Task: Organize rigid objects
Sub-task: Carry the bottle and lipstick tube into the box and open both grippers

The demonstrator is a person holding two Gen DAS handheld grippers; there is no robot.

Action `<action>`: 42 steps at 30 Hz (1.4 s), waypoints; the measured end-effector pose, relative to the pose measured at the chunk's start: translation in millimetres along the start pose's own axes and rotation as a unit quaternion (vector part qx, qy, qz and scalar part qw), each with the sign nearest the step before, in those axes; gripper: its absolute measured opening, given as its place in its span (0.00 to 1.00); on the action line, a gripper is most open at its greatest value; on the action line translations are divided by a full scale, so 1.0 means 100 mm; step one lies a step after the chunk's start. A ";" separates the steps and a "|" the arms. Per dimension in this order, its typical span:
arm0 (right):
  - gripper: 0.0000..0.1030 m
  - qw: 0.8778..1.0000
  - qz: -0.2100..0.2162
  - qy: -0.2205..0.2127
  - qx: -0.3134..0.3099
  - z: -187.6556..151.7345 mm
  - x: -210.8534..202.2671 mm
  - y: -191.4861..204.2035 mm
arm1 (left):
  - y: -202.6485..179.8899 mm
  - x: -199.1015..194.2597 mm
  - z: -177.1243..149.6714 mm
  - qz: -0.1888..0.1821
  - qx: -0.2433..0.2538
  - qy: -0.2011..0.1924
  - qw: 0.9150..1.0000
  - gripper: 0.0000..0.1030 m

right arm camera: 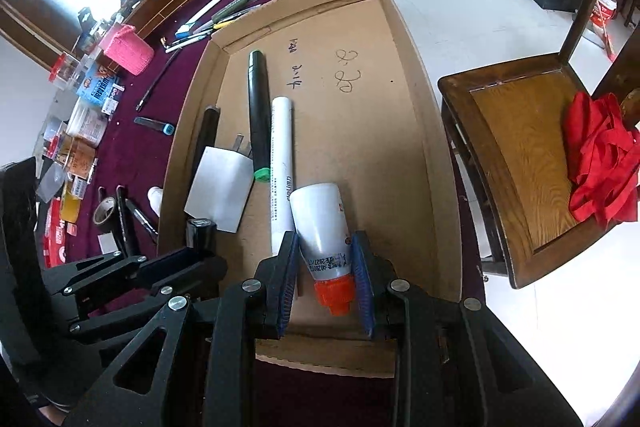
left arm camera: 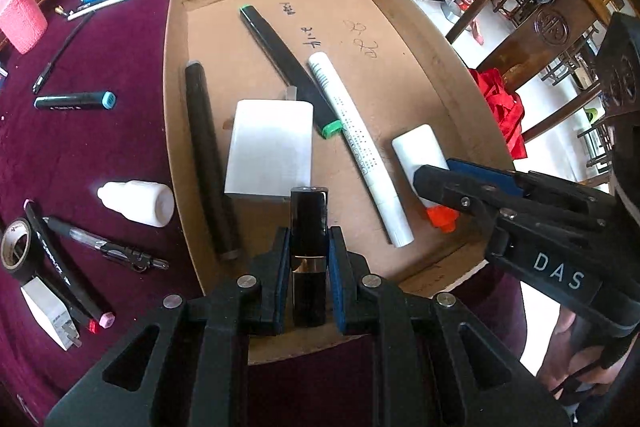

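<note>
A shallow cardboard box (left arm camera: 176, 39) lies on the maroon table; it also shows in the right wrist view (right arm camera: 440, 187). My left gripper (left arm camera: 308, 243) is shut on a black lipstick tube (left arm camera: 308, 251) held over the box's near edge. My right gripper (right arm camera: 326, 247) straddles a white bottle with an orange cap (right arm camera: 324, 227); its pads sit at the bottle's sides over the box floor. In the box lie a white charger block (left arm camera: 270, 151), a black marker with green ends (left arm camera: 288, 67), a white marker (left arm camera: 356, 143) and a dark pen (left arm camera: 206, 147).
On the maroon cloth left of the box lie a small white dropper bottle (left arm camera: 138, 201), a blue-capped marker (left arm camera: 76, 101), pens (left arm camera: 108, 247), a tape roll (left arm camera: 16, 247) and a second white charger (left arm camera: 48, 311). A pink holder (left arm camera: 22, 15) stands far left. A wooden chair (right arm camera: 520, 167) with red cloth stands to the right.
</note>
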State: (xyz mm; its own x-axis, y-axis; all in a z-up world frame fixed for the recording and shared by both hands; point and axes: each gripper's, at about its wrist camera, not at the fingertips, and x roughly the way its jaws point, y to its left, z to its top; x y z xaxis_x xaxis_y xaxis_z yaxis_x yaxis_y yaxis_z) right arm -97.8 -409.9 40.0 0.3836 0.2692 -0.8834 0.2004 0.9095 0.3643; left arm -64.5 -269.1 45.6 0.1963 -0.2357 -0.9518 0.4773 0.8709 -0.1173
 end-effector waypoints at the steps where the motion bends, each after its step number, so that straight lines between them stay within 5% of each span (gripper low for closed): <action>1: 0.23 1.000 -0.003 0.000 -0.003 0.00 0.00 0.01 | 0.01 0.00 -0.01 0.000 0.000 0.000 1.000 0.15; 18: 0.24 0.999 -0.031 -0.005 -0.021 -0.04 -0.06 0.15 | -0.03 -0.07 -0.15 -0.003 0.033 -0.007 0.999 0.15; 31: 0.40 0.990 -0.092 0.056 -0.086 -0.36 0.10 0.46 | 0.12 -0.02 -0.31 -0.028 0.028 0.027 0.999 0.16; 42: 0.44 0.989 -0.045 0.120 -0.080 -0.79 -0.10 0.41 | 0.02 -0.17 -0.69 -0.066 0.096 0.059 0.991 0.16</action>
State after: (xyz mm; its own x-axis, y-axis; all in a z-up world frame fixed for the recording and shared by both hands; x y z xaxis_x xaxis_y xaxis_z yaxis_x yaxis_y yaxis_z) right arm -164.3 -350.1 40.3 0.1422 0.2346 -0.9616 0.0715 0.9665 0.2464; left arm -126.0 -233.3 41.7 0.0246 -0.2809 -0.9594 0.6483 0.7350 -0.1986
